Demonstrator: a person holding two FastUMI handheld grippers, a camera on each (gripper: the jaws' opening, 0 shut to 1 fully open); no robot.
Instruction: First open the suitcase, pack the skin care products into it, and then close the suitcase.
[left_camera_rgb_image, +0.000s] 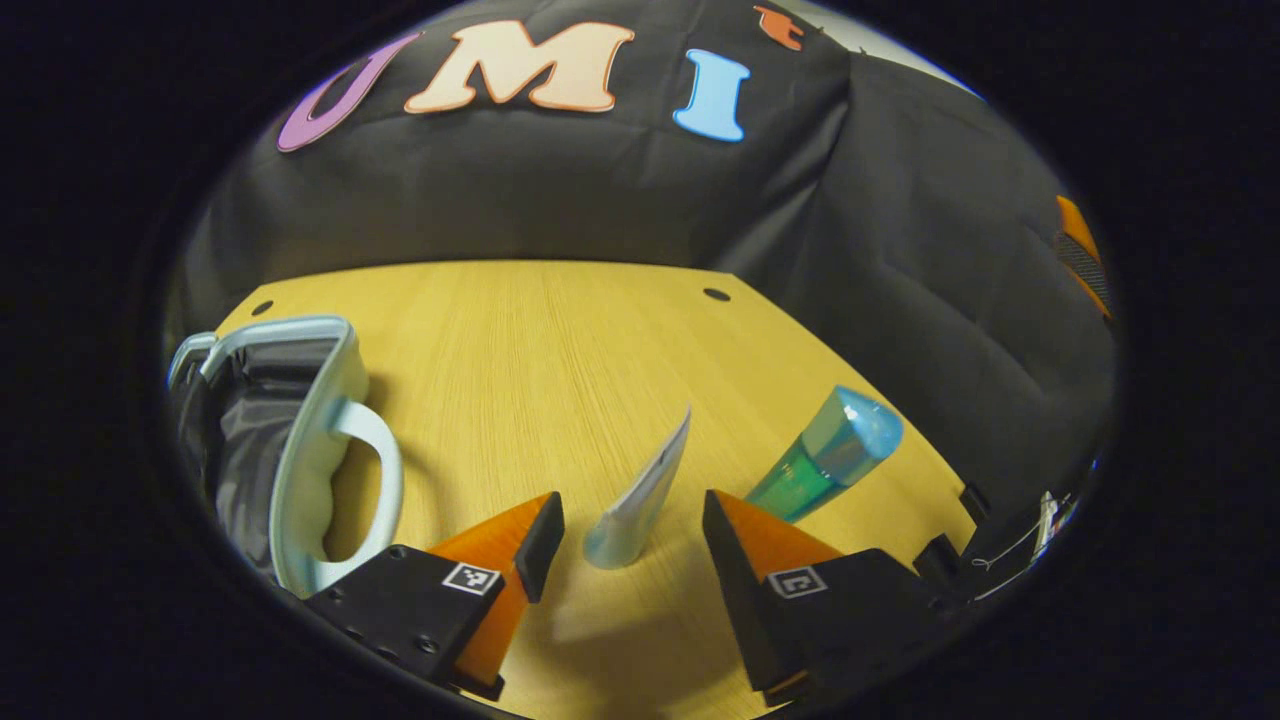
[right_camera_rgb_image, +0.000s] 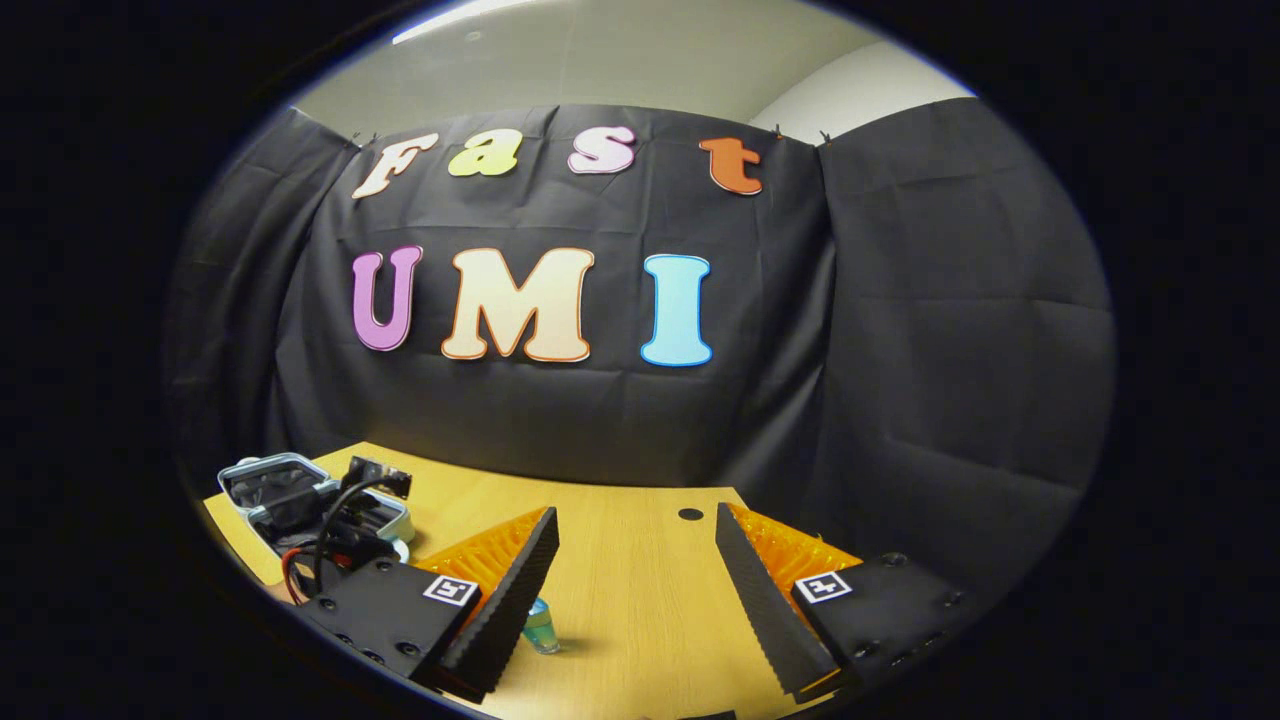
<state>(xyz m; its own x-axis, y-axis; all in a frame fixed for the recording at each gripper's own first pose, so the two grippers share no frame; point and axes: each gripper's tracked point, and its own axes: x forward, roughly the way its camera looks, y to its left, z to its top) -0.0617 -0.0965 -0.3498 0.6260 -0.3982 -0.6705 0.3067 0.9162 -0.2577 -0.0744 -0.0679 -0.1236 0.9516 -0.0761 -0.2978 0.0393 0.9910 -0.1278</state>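
Note:
A small pale-blue suitcase (left_camera_rgb_image: 300, 450) lies open at the left of the left gripper view, showing its dark lining and a looped handle. My left gripper (left_camera_rgb_image: 630, 535) is open just above the wooden table (left_camera_rgb_image: 560, 340). A white tube (left_camera_rgb_image: 640, 490) stands on its cap between the fingers, leaning, with a gap on each side. To its right stands a green bottle with a blue cap (left_camera_rgb_image: 830, 455). In the right gripper view my right gripper (right_camera_rgb_image: 637, 575) is open and empty, higher up. The suitcase (right_camera_rgb_image: 250, 480) is far left, the left gripper (right_camera_rgb_image: 350, 520) before it, and the bottle (right_camera_rgb_image: 540, 625) peeks past my left finger.
The table's right edge runs diagonally close behind the green bottle, with black cloth wall beyond. A round cable hole (left_camera_rgb_image: 716, 294) sits near the far edge, and the hole (right_camera_rgb_image: 690, 513) also appears between my right fingers. Bare wood stretches between suitcase and tube.

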